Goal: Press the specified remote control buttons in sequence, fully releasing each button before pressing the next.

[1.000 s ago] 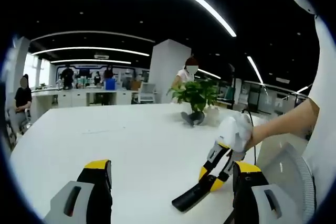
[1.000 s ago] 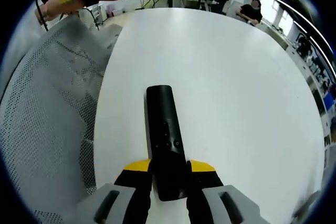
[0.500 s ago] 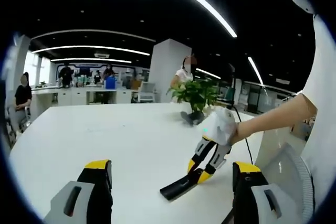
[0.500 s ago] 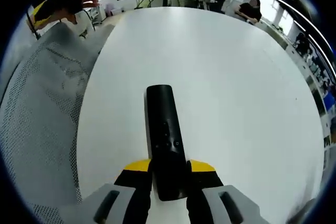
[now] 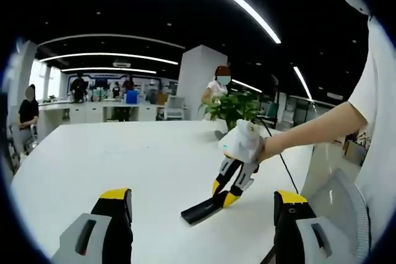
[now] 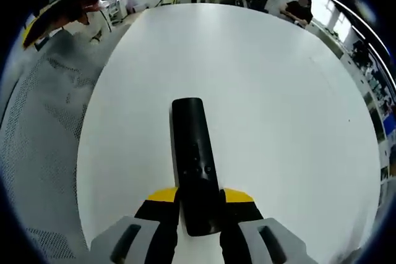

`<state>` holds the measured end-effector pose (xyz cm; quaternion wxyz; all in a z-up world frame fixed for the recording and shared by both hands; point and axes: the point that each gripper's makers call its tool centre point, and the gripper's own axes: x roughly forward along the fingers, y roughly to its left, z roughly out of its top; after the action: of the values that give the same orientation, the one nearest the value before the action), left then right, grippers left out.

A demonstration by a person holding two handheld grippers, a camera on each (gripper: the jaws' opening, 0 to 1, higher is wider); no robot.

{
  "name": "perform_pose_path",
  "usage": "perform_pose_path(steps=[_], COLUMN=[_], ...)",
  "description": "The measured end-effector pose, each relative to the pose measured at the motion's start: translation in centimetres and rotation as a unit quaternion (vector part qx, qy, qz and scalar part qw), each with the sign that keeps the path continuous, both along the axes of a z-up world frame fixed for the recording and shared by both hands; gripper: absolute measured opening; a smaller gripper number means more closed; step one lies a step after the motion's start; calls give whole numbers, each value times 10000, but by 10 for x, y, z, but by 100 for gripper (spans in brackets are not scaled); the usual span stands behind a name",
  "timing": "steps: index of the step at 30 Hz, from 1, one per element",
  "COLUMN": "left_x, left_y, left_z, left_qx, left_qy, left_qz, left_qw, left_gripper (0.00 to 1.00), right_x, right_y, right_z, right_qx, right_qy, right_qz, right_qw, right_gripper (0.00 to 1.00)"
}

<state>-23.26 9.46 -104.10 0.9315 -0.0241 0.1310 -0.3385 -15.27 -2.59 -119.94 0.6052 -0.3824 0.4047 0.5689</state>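
Observation:
A slim black remote control sticks out forward from my right gripper, whose yellow-tipped jaws are shut on its near end above the white table. Small buttons show on the remote's upper face. The left gripper view sees the same remote held low over the table by the right gripper, with a person's hand behind it. My left gripper stands open, its two jaws wide apart with nothing between them, nearer than the remote.
A potted green plant stands at the table's far side. A mesh-backed office chair is close to the table's edge by my right gripper. Several people are in the office beyond.
My right gripper has carried the remote away from the chair and further over the table, leftward in the left gripper view. The left gripper has stayed open and still.

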Motion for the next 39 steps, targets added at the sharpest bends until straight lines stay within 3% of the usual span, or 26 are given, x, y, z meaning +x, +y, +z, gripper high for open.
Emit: perform_pose_path(steps=[16,26,31,33,35,39], left_x=[-1,-1,2,3,3,3], left_y=[8,13,20,22,25,27], left_z=[-1,-6,-6,-6,-5,-6], left_qx=[12,78,58,63,77,83], left_qy=[42,103,123,112,100,118], left_qz=[82,161,308,346,382,440], left_qw=[10000,9998,9994,9993,9992,9989], left_gripper=[98,98,98,98,98,98], right_x=[45,71,79,81,90,90], right_y=[3,3,4,2,-4,-11], right_z=[-1,-1,-1,-1,0,-1], right_qx=[-159,-233,-110,-111,49,578], right_qy=[148,21,19,-30,-163,-111], right_qz=[-138,-212,-671,-826,-1365,-1987], right_qw=[9997,9995,9977,9965,9905,9783], right_gripper=[22,23,24,30,37,54])
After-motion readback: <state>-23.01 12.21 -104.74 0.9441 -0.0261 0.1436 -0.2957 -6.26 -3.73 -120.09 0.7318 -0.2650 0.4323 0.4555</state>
